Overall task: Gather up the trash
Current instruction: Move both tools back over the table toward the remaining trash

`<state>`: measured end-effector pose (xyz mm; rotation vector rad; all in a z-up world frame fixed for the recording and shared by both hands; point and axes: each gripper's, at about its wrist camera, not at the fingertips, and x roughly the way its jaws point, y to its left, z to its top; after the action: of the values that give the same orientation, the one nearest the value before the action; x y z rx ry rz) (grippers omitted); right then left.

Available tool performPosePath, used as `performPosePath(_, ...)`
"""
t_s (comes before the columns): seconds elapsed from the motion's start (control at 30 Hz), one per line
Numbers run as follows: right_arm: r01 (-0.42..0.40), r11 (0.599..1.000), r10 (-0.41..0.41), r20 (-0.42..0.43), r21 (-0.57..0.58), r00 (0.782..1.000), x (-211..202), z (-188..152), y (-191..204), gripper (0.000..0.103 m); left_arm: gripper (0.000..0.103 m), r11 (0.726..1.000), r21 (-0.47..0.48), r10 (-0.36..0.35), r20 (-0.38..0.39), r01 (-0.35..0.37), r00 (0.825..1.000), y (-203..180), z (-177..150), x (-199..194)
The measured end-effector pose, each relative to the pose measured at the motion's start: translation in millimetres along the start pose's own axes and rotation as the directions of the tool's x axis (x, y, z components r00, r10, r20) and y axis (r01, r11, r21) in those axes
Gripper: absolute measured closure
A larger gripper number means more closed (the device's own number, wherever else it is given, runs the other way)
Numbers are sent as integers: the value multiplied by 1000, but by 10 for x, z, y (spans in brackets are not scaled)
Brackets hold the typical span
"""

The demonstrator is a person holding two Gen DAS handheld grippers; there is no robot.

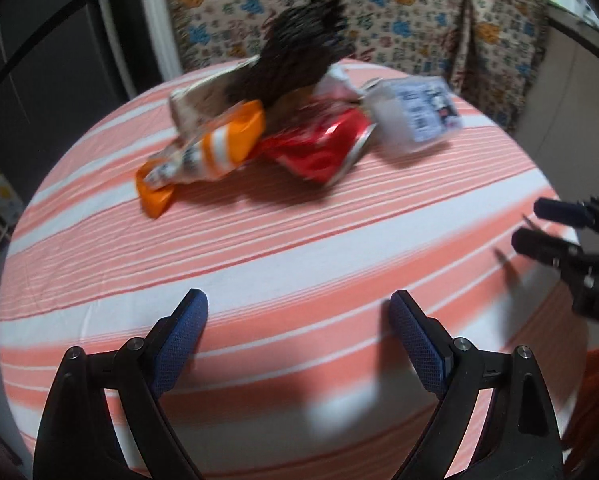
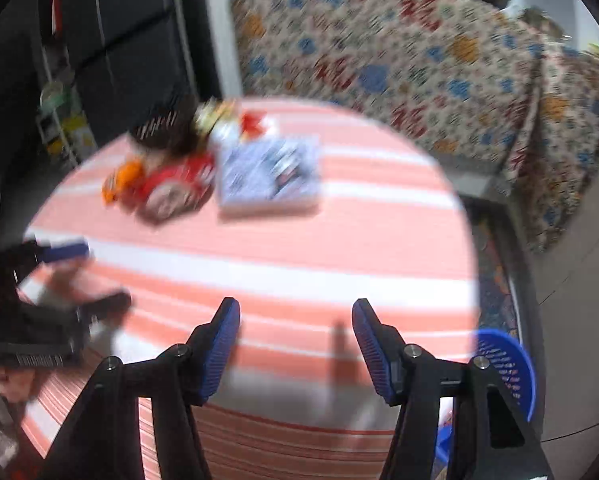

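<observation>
Trash lies in a pile at the far side of a round table with an orange-and-white striped cloth (image 1: 259, 256): an orange wrapper (image 1: 215, 148), a crushed red can (image 1: 319, 148), a white-blue box (image 1: 415, 116), a dark crumpled bag (image 1: 299, 64). In the right wrist view the can (image 2: 171, 188) and box (image 2: 271, 172) show blurred. My left gripper (image 1: 297, 316) is open and empty over the near cloth. My right gripper (image 2: 295, 320) is open and empty too; it shows at the right edge in the left view (image 1: 547, 224).
A blue plastic basket (image 2: 507, 364) stands on the floor past the table's right edge. A patterned cloth (image 1: 379, 12) covers furniture behind the table. A dark cabinet (image 2: 131, 48) stands at the left.
</observation>
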<state>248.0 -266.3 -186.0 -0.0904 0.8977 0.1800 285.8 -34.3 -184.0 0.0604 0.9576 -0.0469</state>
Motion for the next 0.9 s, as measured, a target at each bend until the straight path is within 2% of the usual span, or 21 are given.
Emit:
performPosePath(0.1,14,1000,-16,-48,-25,999,189,-19,113,41,4,1000,-18,-5,-8,4,1000,123,77,88)
performPosePath(0.13,26,999,-27,-31,-32,999,191,-22,133,40,1,1000,-9,0,-8,0,1000,140,97,114)
performPosePath(0.27,27,999,-28,-21,-24,999,229,21,143,34,0,999,18,-28,-17,28,999,276,204,218)
performPosePath(0.37,39,999,-39,-6,-27,999,293,67,162,30,0,999,25,-34,-13,35,999,445,115,154)
performPosePath(0.5,45,999,-45,-2,-25,999,380,135,189,28,0,999,-37,-17,-8,16,1000,701,137,190)
performPosePath(0.7,41,999,-41,-2,-20,999,414,174,197,25,1,997,-79,8,0,-8,1000,790,155,174)
performPosePath(0.8,41,999,-41,-2,-20,999,415,178,201,25,1,986,-167,-21,61,31,998,959,235,-21)
performPosePath(0.9,44,999,-44,-1,-22,999,419,184,202,25,0,959,-269,-47,146,85,988,1126,455,-182)
